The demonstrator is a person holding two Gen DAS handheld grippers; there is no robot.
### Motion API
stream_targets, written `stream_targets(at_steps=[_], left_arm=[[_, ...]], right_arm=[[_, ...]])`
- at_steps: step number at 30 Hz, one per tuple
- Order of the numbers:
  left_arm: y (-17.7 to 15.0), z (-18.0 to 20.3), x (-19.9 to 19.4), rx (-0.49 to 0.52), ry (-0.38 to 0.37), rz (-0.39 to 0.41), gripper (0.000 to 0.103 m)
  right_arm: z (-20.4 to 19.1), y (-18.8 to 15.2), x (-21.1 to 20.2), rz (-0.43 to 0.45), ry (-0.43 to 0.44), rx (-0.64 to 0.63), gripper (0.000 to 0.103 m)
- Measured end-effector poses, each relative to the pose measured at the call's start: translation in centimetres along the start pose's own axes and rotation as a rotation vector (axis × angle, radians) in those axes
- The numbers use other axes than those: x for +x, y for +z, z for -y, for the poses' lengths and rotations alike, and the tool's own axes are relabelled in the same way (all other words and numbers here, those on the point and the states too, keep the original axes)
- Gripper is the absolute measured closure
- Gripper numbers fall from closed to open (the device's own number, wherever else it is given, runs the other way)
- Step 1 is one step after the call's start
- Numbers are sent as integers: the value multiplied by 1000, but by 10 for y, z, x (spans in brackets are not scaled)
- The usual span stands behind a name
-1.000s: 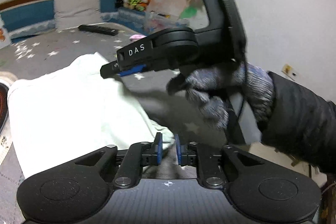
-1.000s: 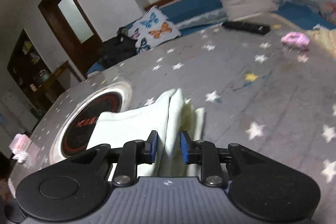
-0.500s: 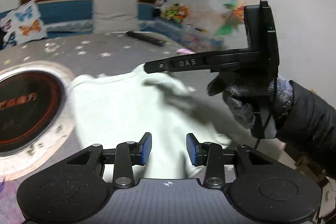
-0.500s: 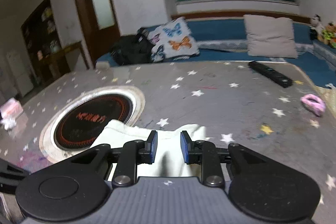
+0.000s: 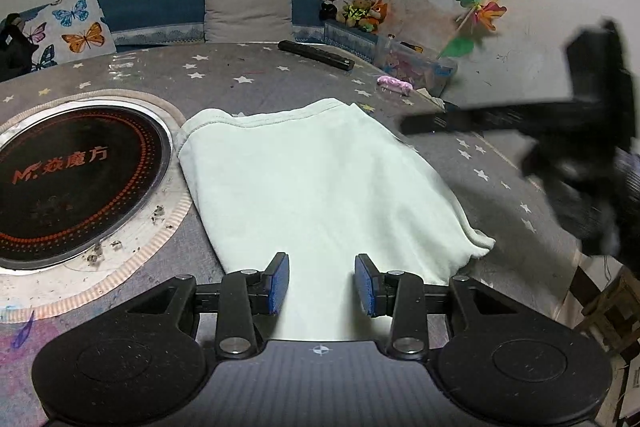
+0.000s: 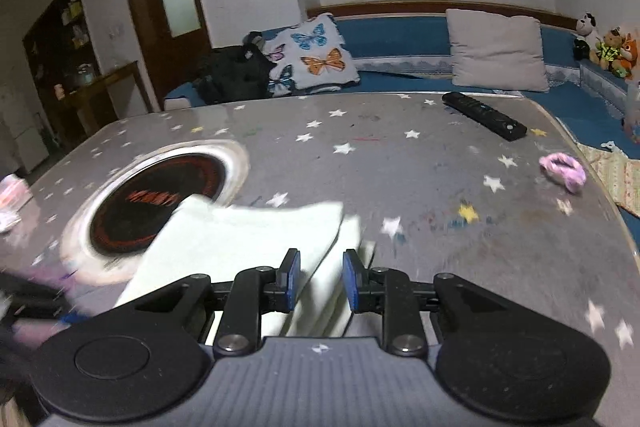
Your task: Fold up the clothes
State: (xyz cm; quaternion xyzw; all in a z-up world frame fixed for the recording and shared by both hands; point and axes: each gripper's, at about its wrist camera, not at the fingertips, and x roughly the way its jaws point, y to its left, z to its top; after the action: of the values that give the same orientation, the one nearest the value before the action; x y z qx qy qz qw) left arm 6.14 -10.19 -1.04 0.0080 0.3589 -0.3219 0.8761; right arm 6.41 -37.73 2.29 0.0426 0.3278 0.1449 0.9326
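A pale green garment (image 5: 320, 179) lies folded flat on the grey star-patterned table (image 5: 280, 79), just right of the round cooktop (image 5: 72, 179). My left gripper (image 5: 322, 279) hovers over the garment's near edge, open, with nothing pinched between its blue pads. My right gripper (image 5: 406, 125) shows blurred at the right of the left wrist view, held by a gloved hand above the table beside the garment's far right corner. In the right wrist view, its pads (image 6: 317, 275) stand a narrow gap apart above the stacked folds (image 6: 248, 239), gripping nothing.
A black remote (image 6: 484, 115) and a pink scrunchie (image 6: 562, 173) lie toward the far right of the table. The cooktop (image 6: 160, 199) is set into the tabletop on the left. Cushions and soft toys line the bench behind. The table edge runs close on the right.
My left jaws have widened and the left view has swung over the garment. The right gripper has lifted off the garment and moved away to the right. The garment now lies flat.
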Motion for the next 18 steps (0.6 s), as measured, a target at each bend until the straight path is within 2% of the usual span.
stream_targets(at_steps=[5, 8, 12, 14, 18], left_arm=[[-6, 6, 2, 35, 26, -3, 64], [-9, 8, 2, 53, 39, 0, 64], [-13, 12, 2, 85, 60, 6, 64], [-14, 13, 1, 96, 69, 9, 64], [-16, 13, 0, 98, 75, 14, 65]], right_arm=[[-17, -38, -46, -10, 67, 15, 80], [-26, -59, -60, -17, 93, 35, 80], [-32, -80, -59, -18, 36, 21, 80], [-31, -87, -61, -12, 27, 41, 98], [-26, -94, -73, 23, 8, 94, 99]])
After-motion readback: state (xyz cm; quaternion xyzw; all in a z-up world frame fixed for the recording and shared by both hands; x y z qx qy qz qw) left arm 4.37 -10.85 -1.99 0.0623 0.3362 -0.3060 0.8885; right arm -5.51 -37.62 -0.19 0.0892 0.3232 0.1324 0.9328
